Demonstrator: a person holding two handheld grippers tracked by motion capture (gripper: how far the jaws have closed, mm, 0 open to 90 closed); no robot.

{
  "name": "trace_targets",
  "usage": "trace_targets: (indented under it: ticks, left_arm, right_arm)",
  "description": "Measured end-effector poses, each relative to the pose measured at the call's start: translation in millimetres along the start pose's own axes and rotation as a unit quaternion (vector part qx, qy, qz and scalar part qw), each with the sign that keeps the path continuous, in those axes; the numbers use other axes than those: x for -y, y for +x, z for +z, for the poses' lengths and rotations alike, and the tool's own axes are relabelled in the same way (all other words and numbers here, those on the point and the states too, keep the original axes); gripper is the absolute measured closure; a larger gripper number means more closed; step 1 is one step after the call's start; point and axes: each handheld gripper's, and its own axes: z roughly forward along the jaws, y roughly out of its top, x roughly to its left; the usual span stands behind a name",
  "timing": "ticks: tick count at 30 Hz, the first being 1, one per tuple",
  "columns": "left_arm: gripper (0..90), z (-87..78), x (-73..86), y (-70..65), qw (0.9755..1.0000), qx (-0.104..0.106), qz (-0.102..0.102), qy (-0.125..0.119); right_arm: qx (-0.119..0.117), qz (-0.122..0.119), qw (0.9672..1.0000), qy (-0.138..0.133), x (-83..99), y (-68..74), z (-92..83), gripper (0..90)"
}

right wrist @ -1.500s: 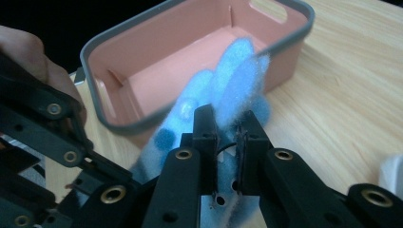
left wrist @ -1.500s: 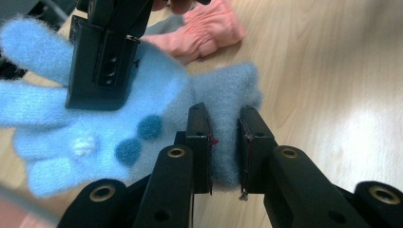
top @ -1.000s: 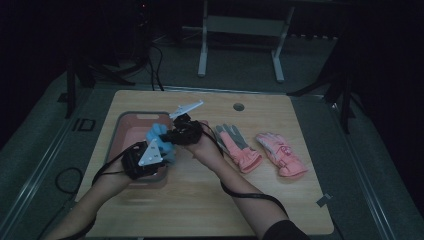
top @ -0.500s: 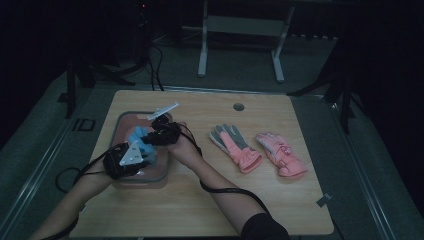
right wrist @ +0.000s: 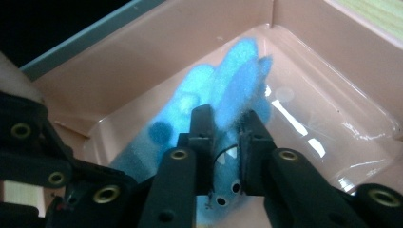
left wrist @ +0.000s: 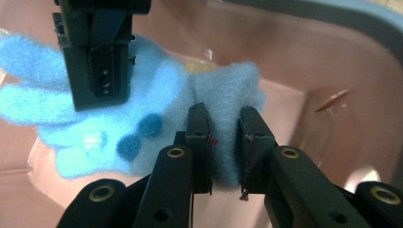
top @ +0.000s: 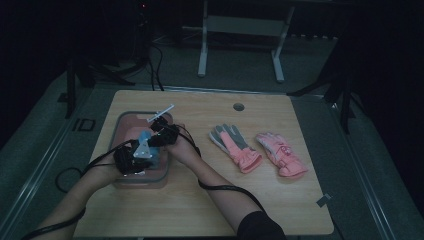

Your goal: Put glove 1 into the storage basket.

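A fuzzy blue glove hangs low inside the pink bin, stretched between both grippers. My left gripper is shut on the glove's cuff, and the fingers of the glove spread to the left. My right gripper pinches the blue glove near its finger end; its jaws have just been opening a little, with the fabric still pressed between the pads. In the high view the left gripper and right gripper sit close together over the bin.
Two pink gloves lie on the wooden table to the right of the bin, one showing a grey palm, the other farther right. A round hole is in the table's far side. Cables trail from both grippers.
Both hands have carried the blue glove to the left and down, from over the table beside the bin to inside the bin.
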Motion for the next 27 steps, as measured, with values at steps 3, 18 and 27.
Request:
trace_targets:
  ticks: [3, 18, 27]
  left_arm:
    - [77.5, 4.8, -0.9, 1.9, 0.9999, 0.008, 0.003, 0.013]
    - [39.7, 7.6, 1.4, 8.4, 0.9978, 0.019, -0.060, 0.017]
    - [30.5, -16.7, -6.0, 3.0, 0.9938, 0.017, -0.105, -0.033]
  right_arm:
    - [0.001, 0.008, 1.0000, 0.004, -0.3, -2.5, 1.7, 65.1]
    - [-0.011, 0.019, 0.9990, -0.039, 6.6, -14.7, -26.0, 21.6]
    - [-0.013, -0.003, 0.9972, -0.074, 16.3, -13.0, -58.9, 16.3]
